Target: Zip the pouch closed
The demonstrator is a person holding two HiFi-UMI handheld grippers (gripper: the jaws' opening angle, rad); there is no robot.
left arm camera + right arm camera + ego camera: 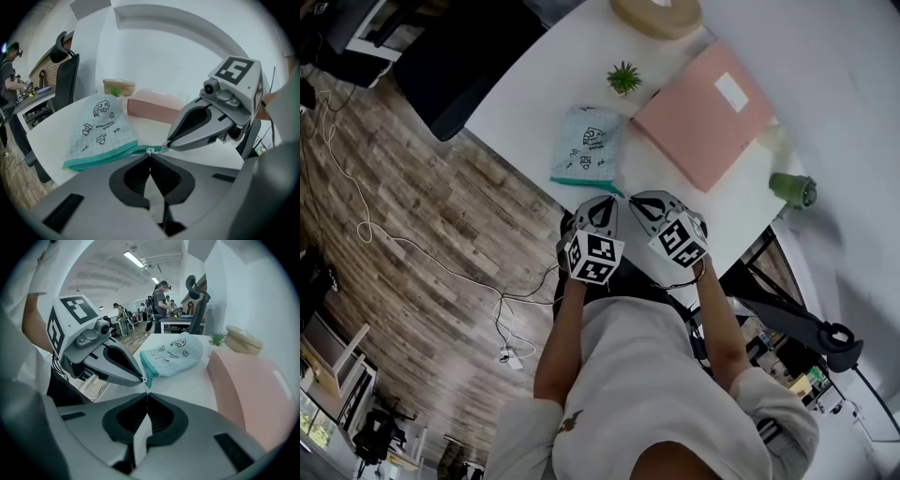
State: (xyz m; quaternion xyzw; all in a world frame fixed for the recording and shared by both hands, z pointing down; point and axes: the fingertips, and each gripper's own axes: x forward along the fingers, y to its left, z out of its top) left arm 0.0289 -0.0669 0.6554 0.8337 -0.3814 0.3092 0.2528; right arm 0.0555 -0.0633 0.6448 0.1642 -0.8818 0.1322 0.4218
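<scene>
On the table (pixel 534 89) the pouch (pixel 588 145) lay, plant (pixel 624 78) at its one o'clock, folder (pixel 705 112) at its three o'clock.

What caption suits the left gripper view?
Left tongs shut on the zipper pull of the checked pouch; right tongs pinch its teal zipper end on the white table.

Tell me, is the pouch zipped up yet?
Not clearly yet. Done: both tools have a grip at one end of the pouch. In hand: the left tool is shut on the small white zipper pull, and the right tool pinches the teal zipper right beside it. Left: I can't tell whether the teeth are joined; the pull probably has to slide along the whole teal edge.
</scene>
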